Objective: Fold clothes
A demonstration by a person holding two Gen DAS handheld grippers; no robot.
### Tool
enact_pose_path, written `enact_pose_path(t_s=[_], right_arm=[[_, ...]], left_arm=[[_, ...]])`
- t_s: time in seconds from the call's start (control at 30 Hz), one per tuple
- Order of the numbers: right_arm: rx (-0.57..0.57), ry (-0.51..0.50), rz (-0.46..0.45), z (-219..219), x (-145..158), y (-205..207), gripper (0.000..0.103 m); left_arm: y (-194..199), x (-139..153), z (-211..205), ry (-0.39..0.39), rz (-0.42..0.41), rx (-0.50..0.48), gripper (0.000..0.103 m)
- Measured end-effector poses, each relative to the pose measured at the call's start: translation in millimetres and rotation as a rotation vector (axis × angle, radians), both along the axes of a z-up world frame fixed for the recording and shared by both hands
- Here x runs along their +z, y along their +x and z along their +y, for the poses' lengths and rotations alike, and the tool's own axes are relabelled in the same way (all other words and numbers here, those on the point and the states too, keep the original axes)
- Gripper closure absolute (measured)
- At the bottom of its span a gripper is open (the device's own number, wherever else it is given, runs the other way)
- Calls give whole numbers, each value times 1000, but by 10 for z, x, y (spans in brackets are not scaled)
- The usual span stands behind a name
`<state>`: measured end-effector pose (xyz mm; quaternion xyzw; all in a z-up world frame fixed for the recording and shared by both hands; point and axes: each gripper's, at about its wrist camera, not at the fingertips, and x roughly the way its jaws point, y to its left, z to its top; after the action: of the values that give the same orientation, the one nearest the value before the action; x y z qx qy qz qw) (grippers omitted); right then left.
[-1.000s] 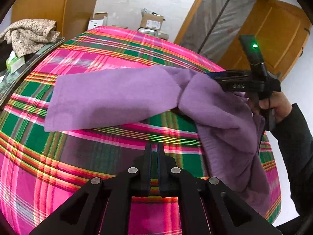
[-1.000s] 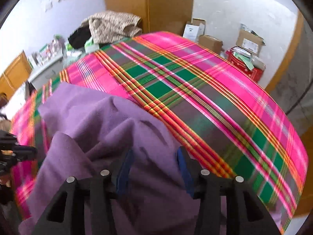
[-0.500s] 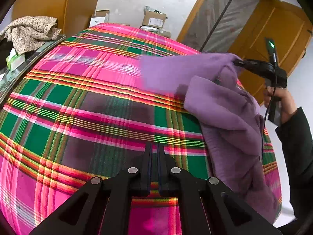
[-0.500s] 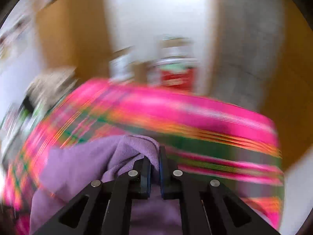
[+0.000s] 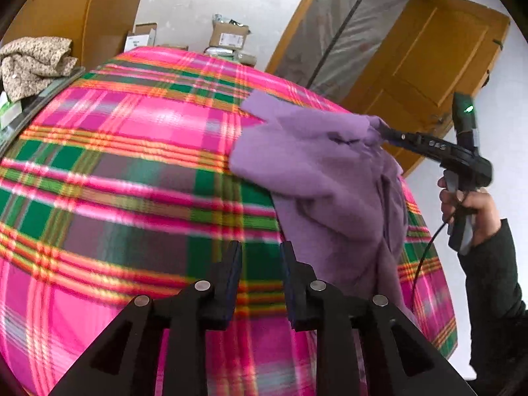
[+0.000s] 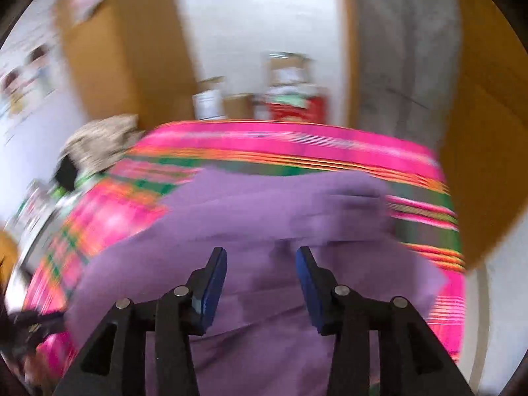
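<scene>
Lying bunched on the right part of the plaid cloth as my left wrist camera sees it, the purple garment forms a loose heap with one flap reaching toward the middle of the surface and another part trailing toward the near edge. My right gripper hangs just over the heap; its jaws have just been opening and now stand well apart, with purple fabric below the gap and nothing pinched between the blue pads. From the left wrist view its tips sit at the garment's far right fold; contact there I cannot tell. My left gripper is over bare plaid, just beside the garment's left edge; its jaws have just been opening to a narrow gap and hold nothing. Behind the surface are cardboard boxes, a wooden door and a crumpled speckled cloth at far left. The right wrist view is motion-blurred.
</scene>
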<state>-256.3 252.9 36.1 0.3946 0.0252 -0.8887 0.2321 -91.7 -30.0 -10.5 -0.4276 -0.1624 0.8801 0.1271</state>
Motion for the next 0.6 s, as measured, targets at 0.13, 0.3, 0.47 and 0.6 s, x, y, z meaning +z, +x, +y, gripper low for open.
enact_pose_path(t_s=[0.13, 0.3, 0.47, 0.6], right_arm=[[188, -13, 15, -456, 31, 462, 58], [390, 48, 4, -924, -142, 869, 55], [467, 151, -25, -1231, -376, 989, 54], [371, 164, -27, -1128, -401, 848, 94]], left_arm=[[108, -133, 166, 20, -66, -44, 79], [188, -154, 267, 26, -84, -73, 79], [172, -157, 275, 26, -89, -68, 79], [211, -171, 312, 23, -95, -78, 79]])
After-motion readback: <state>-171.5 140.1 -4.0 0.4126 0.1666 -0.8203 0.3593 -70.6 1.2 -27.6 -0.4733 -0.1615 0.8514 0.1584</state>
